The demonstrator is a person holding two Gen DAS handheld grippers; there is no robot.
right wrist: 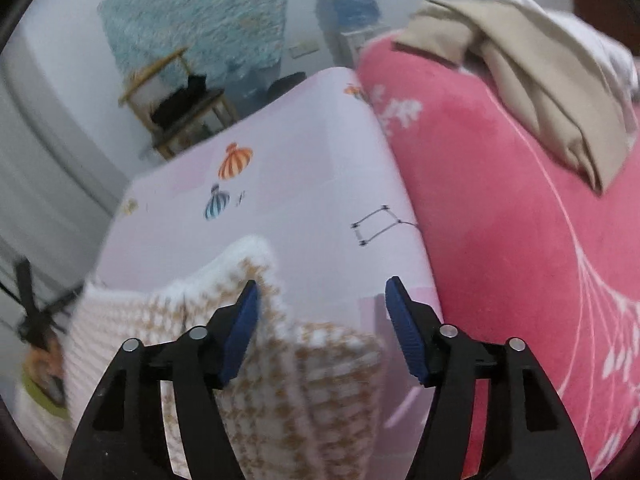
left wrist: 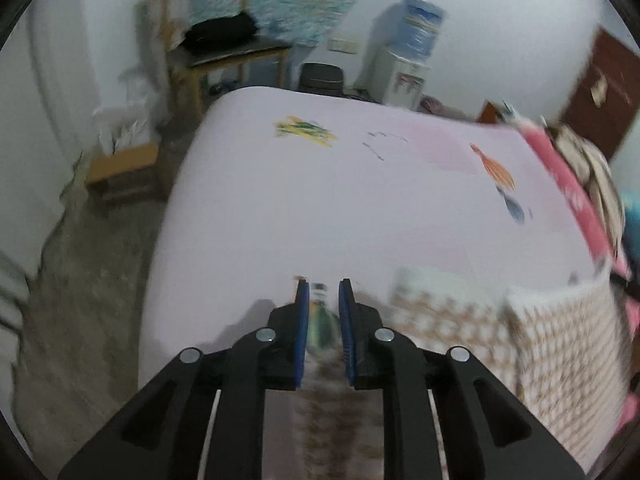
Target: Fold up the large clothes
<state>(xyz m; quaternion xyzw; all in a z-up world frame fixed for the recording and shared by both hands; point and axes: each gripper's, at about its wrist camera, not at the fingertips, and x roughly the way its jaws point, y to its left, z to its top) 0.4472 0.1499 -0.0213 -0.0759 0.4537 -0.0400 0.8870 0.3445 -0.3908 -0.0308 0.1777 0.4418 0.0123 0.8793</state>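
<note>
A white knit garment with a brown houndstooth pattern [left wrist: 460, 320] lies bunched at the near edge of the bed's pale pink sheet [left wrist: 320, 180]. My left gripper [left wrist: 323, 282] hangs over the garment's left end. Its jaws stand a narrow gap apart, and through the gap I see a green print on the sheet and, lower down, blurred brown cloth. In the right wrist view the garment [right wrist: 160, 312] lies folded over itself. My right gripper [right wrist: 322, 284] is open wide above its right edge, the left finger [right wrist: 244, 320] over the cloth and the right one over bare sheet [right wrist: 300, 180].
A pink flowered blanket [right wrist: 500, 220] covers the bed's right side, with beige clothes [right wrist: 540, 80] piled on it. Beyond the bed stand a wooden chair [left wrist: 224, 52] with a black bag and a water dispenser [left wrist: 408, 52]. A low wooden stool [left wrist: 120, 168] sits on the floor at the left.
</note>
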